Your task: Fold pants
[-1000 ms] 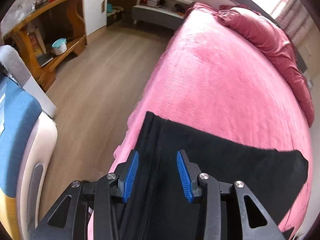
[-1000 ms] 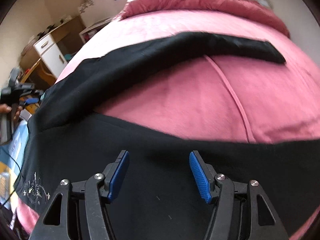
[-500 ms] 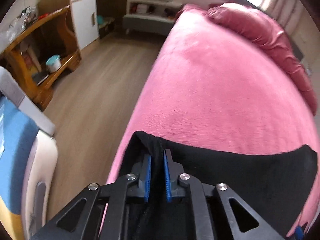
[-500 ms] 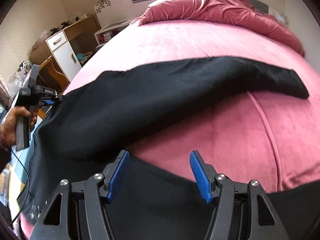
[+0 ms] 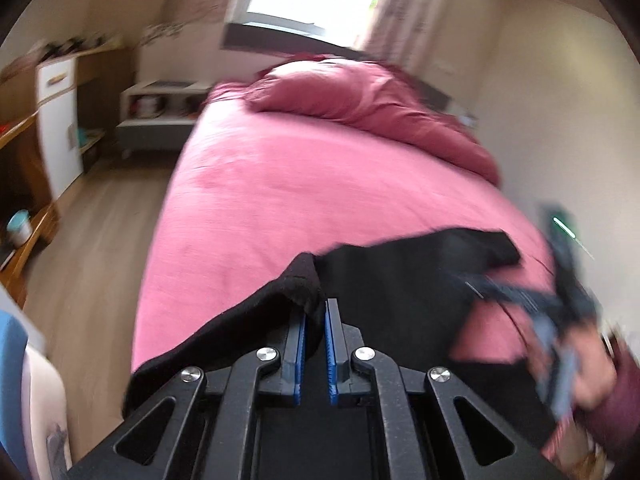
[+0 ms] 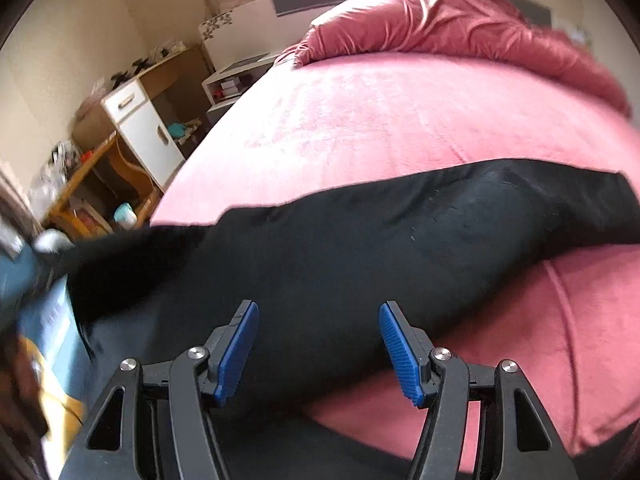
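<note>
Left gripper [image 5: 315, 332] is clamped tight on a bunched edge of the black pants [image 6: 360, 248], its blue pads [image 5: 300, 354] squeezed in with only a thin fold of fabric between them, and that pinched corner is lifted up off the pink bed [image 5: 280, 184] so the cloth drapes away to either side. From the left wrist view, the pants trail to the right across the bedspread, with one dark end lying flat near the far edge of the mattress. Over on that same side, blurred, comes the right gripper [image 5: 560, 320] in the person's hand [image 5: 592, 384], a maroon sleeve [image 5: 616, 420] behind it. Switch to the right wrist view: the right gripper [image 6: 318, 348] is spread wide, blue pads [image 6: 236, 344] well apart, nothing between them, hovering just over the black fabric. One pant leg sweeps in a broad band across the bed from the left edge to the right, and a second stretch of black runs along the bottom of the frame beneath the gripper, with a wedge of pink bedspread showing between the two. At the head of the bed sits a rumpled pink duvet [image 6: 440, 20]. Off to the left, a white cabinet [image 6: 144, 132] and a wooden shelf unit [image 6: 92, 184] stand on the wooden floor [image 5: 92, 248].
</note>
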